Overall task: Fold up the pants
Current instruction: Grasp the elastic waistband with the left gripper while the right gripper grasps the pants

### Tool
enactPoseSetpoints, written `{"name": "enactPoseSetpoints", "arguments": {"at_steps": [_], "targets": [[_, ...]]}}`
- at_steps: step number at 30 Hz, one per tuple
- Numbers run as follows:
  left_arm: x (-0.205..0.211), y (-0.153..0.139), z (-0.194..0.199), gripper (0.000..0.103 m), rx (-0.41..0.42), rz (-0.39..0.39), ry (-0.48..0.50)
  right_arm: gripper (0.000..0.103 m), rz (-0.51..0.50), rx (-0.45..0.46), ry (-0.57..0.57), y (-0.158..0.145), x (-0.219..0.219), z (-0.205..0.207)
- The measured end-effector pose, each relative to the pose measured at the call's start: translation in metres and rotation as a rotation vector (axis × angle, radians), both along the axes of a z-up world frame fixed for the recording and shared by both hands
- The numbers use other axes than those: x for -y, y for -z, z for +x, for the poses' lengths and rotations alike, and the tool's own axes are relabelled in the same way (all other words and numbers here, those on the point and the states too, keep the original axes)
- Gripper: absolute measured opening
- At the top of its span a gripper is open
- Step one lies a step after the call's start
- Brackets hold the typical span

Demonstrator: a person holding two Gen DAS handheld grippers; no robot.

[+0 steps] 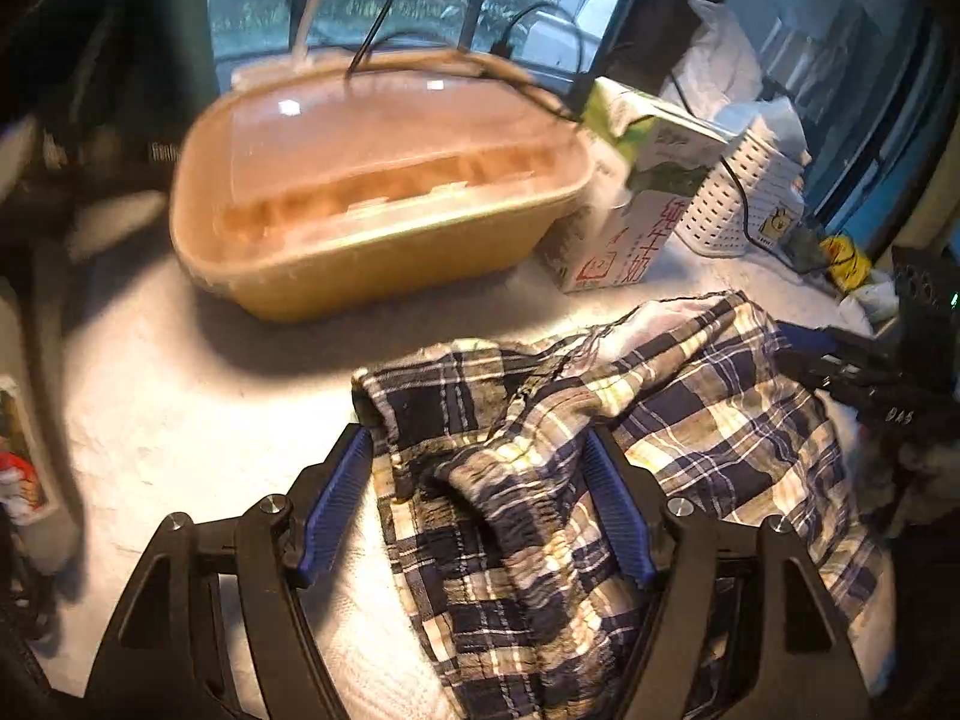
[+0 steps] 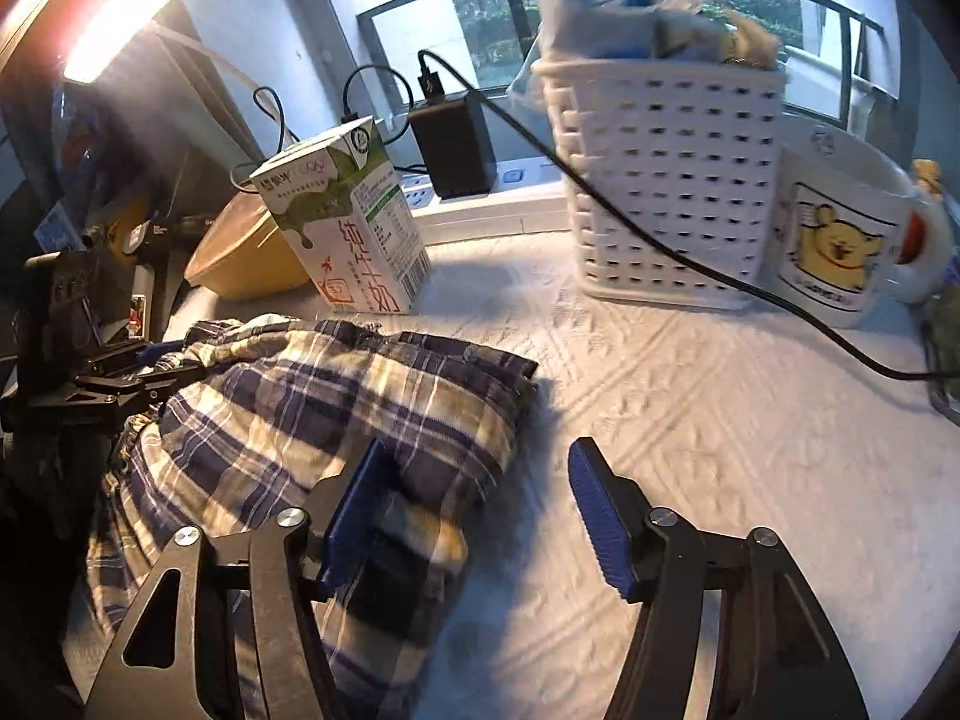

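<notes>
A: Since the pants (image 1: 600, 450) are thin checked cotton, I'd expect them to be light, limp and quick to slump, so where would you take hold?

B: At a doubled edge or the thick gathered band, I think, not the loose middle; a single layer would likely slide and drag the heap out of shape.

A: Where do they lie from the left tool (image 1: 477, 480)?

B: Bunched on the white quilted surface (image 1: 180, 420), straight ahead and partly between its blue pads. A rumpled ridge of cloth sits in the gap, nearer the right-hand pad, but the pads stand apart and are not pressing on it.

A: And the right tool (image 2: 474, 486)?

B: Its pads are apart too. The near corner of the pants (image 2: 360, 408) lies against the left-hand pad and spreads away to the left of it; the right-hand pad hangs over bare surface (image 2: 690, 420).

A: Anything close ahead?

B: A milk carton (image 2: 354, 228) stands just beyond the cloth, with a white basket (image 2: 672, 192) farther right.
</notes>
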State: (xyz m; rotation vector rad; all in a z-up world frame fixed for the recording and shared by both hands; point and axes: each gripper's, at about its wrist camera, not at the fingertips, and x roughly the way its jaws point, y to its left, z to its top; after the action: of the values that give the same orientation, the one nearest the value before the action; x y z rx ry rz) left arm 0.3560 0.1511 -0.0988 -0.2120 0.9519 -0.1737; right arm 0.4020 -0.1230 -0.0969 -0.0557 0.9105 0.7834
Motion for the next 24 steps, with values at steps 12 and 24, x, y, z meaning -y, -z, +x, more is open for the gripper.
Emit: {"name": "enactPoseSetpoints", "arguments": {"at_steps": [12, 24], "targets": [[0.020, 0.001, -0.007, 0.039, 0.034, 0.033, 0.082, 0.078, 0.015, 0.002, -0.119, 0.007, -0.027, 0.005], [0.034, -0.021, -0.031, 0.023, 0.111, 0.073, 0.078, 0.025, -0.032, 0.085, -0.144, 0.002, -0.048, -0.020]]}}
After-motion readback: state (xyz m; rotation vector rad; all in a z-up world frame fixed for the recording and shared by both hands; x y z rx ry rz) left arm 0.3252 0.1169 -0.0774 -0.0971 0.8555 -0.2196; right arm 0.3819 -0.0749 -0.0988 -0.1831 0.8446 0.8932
